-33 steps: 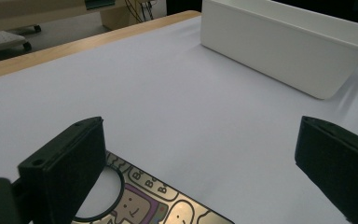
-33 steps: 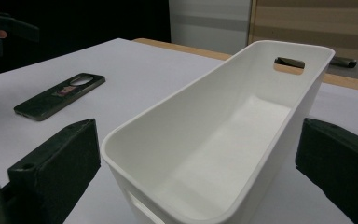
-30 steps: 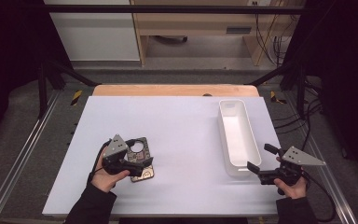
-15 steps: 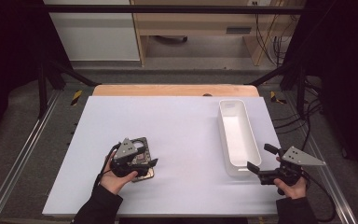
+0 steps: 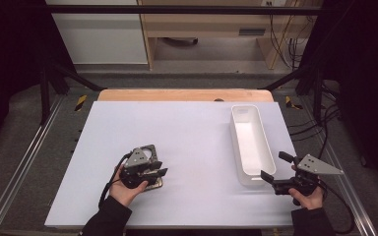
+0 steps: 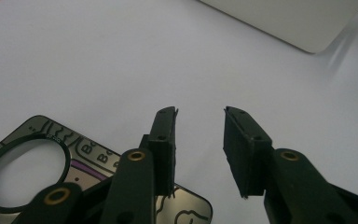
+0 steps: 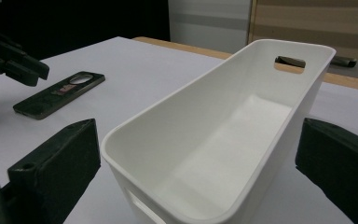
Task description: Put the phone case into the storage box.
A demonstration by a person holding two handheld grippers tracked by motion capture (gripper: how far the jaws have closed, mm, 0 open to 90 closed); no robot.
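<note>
Jaws apart above card edge.

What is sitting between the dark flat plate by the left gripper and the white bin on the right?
Nothing visible. The dark plate lies flat on the white table under the open left gripper, and the stretch of table from there to the white bin is bare. The right gripper, open, sits at the bin's near end.

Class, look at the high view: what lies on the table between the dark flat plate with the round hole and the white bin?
Nothing: between the plate and the white bin, the high view shows bare white table.
</note>
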